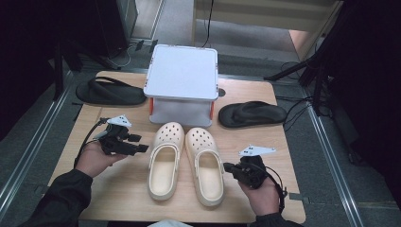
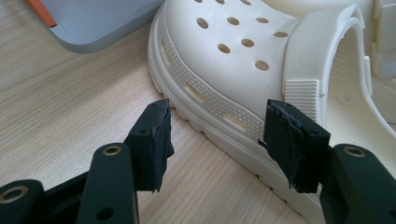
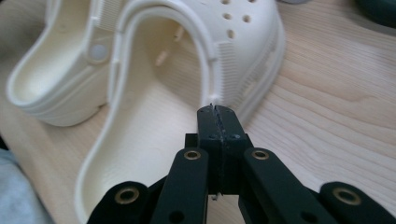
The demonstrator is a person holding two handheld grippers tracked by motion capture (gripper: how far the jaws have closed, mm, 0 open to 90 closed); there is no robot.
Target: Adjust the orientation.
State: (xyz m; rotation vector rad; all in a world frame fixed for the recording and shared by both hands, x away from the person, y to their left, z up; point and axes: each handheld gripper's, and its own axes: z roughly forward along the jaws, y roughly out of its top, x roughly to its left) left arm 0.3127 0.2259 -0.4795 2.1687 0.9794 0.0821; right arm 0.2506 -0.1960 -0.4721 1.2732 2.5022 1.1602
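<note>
Two cream clogs lie side by side mid-table, toes pointing away: the left clog (image 1: 164, 161) and the right clog (image 1: 204, 163). My left gripper (image 1: 143, 149) is held just left of the left clog and stands open. In the left gripper view its tips (image 2: 217, 121) straddle the ribbed sole edge of that clog (image 2: 233, 60), with nothing clamped. My right gripper (image 1: 227, 167) sits at the right clog's outer side. In the right gripper view its tips (image 3: 217, 111) are shut together against the rim of that clog (image 3: 154, 121), with nothing visible between the pads.
A white square box (image 1: 182, 80) with orange side pieces stands behind the clogs. Black flip-flops lie at the back left (image 1: 109, 92) and the right (image 1: 252, 113). The wooden table (image 1: 118, 198) has bare room along the front. Floor rails run along both sides.
</note>
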